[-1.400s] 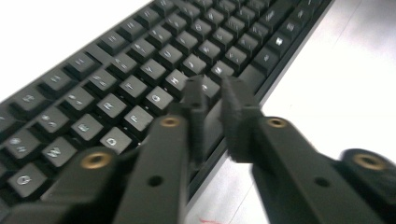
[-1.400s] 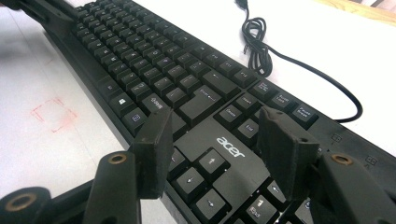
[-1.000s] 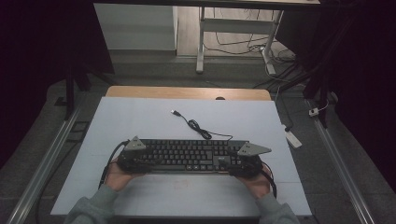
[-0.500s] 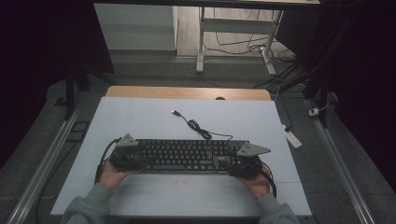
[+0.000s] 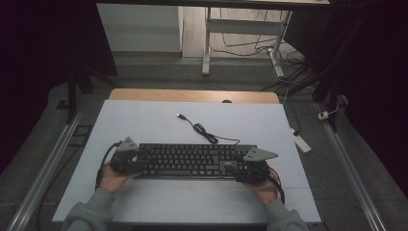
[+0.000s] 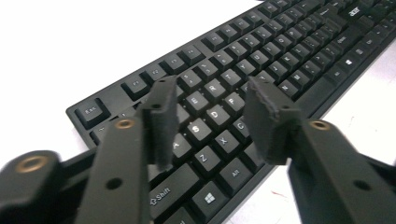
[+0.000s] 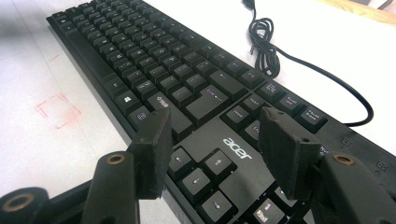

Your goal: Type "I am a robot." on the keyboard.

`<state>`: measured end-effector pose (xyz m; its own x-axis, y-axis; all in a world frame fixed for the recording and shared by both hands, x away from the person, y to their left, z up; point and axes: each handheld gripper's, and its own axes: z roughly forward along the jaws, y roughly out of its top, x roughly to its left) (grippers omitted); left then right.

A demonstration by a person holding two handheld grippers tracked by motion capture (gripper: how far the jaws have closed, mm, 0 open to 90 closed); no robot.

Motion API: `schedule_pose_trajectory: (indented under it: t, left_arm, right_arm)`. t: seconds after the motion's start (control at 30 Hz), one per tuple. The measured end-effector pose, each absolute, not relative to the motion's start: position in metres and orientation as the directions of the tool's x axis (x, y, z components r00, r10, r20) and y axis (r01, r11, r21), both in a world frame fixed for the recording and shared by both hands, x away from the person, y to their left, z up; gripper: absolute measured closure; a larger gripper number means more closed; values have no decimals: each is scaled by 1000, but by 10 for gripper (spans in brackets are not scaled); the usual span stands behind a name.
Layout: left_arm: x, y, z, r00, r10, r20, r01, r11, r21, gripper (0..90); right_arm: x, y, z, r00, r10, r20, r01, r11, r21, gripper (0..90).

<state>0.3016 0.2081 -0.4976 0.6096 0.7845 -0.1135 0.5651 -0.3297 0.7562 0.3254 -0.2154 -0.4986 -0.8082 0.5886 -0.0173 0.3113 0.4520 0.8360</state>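
A black keyboard [image 5: 195, 160] lies flat on a pale counter [image 5: 144, 120], near the edge closest to the person. Its long axis runs left to right across the counter, with the key rows facing the person: the Esc key sits at the person's left, the arrow keys and number pad at the right. Its cable [image 5: 204, 132] leaves the far edge and curls away toward the back of the counter, ending in a loose plug [image 5: 180, 116].

The person holds a pair of tongs in each hand. The left tongs [image 6: 210, 119] hover over the left end of the keyboard, above the letter keys, jaws apart and gripping nothing. The right tongs [image 7: 215, 149] hover over the right end, above the arrow keys, jaws likewise apart and empty.

The work in hand appears to be taking hold of the keyboard at both ends. To do it well, each pair of tongs should probably close on the frame's edge rather than on keys, both ends gripped evenly so the board stays level, and any move kept slow so the slack cable does not snag.
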Motion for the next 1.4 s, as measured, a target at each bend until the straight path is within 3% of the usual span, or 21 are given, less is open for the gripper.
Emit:
schedule_pose_trajectory:
  t: [0.33,1.4]
  left_arm:
    - [305,211,-502,596,795,-115,591,-338,732,886]
    - [315,204,-520,574,817,-58,637,-402,657,889]
  right_arm:
    - [326,-215,-500,-811,584,-24,308,463,831,453]
    - [326,-214,-501,-813,581,-27,309,471,826,453]
